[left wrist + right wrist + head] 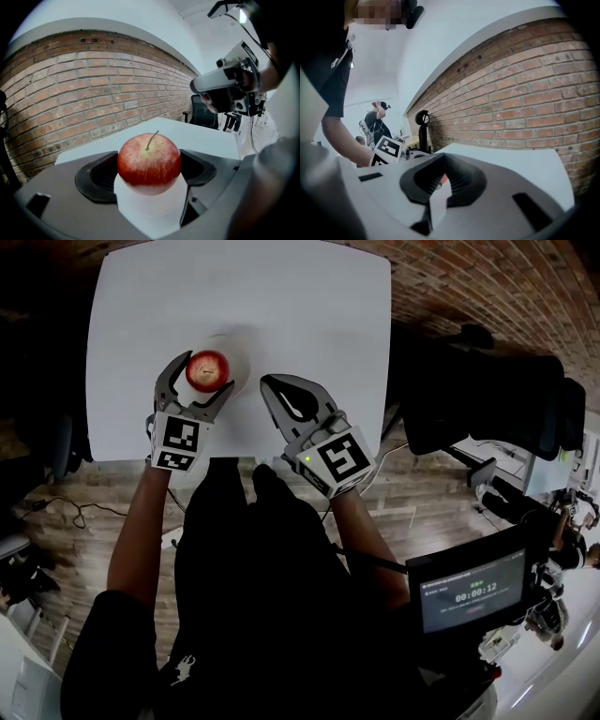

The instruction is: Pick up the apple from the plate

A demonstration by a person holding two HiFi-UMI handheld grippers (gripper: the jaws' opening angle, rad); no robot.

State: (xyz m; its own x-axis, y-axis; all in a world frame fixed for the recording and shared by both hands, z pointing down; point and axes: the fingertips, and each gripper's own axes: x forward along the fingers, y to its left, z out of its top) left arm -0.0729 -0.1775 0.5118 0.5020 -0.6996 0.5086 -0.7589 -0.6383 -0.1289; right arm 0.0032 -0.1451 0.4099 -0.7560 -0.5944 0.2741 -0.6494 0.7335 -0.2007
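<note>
While the apple (208,369) sits on the white plate (241,352), the left gripper (203,374) is clamped on it — a jaw on each side. Right gripper (272,385) hovers just beside, jaws together, empty.

Red apple (149,161), stem up, on white plate (149,210), between left gripper (203,372) jaws.

Apple (149,161) underside hidden behind plate (147,206) between left gripper (150,176) jaws; pad contact unclear. Through right gripper (440,180) jaws: red sliver only.
</note>
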